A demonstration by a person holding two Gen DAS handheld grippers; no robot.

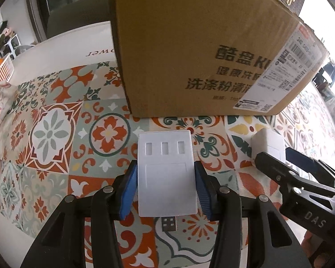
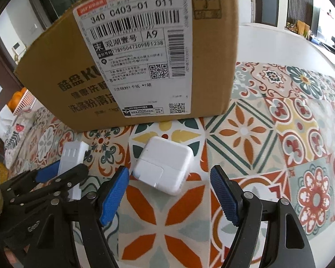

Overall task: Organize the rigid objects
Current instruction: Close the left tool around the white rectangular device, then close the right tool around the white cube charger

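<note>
My left gripper [image 1: 165, 174] is shut on a flat white USB hub [image 1: 166, 172] with three slots and a USB plug at its near end, just above the patterned cloth. The hub also shows in the right wrist view [image 2: 72, 156], held by the left gripper [image 2: 55, 172]. A white square power adapter [image 2: 164, 165] lies on the cloth in front of my right gripper [image 2: 169, 178], which is open with its blue pads either side of the adapter's near end, not touching. The adapter [image 1: 269, 143] and right gripper [image 1: 277, 158] show at the right of the left wrist view.
A large cardboard box [image 1: 201, 44] with a shipping label [image 2: 136, 51] stands on the cloth just behind both objects. The patterned tablecloth [image 2: 268, 134] covers a white table [image 1: 62, 42]. A white basket with oranges [image 1: 0, 69] sits at the far left.
</note>
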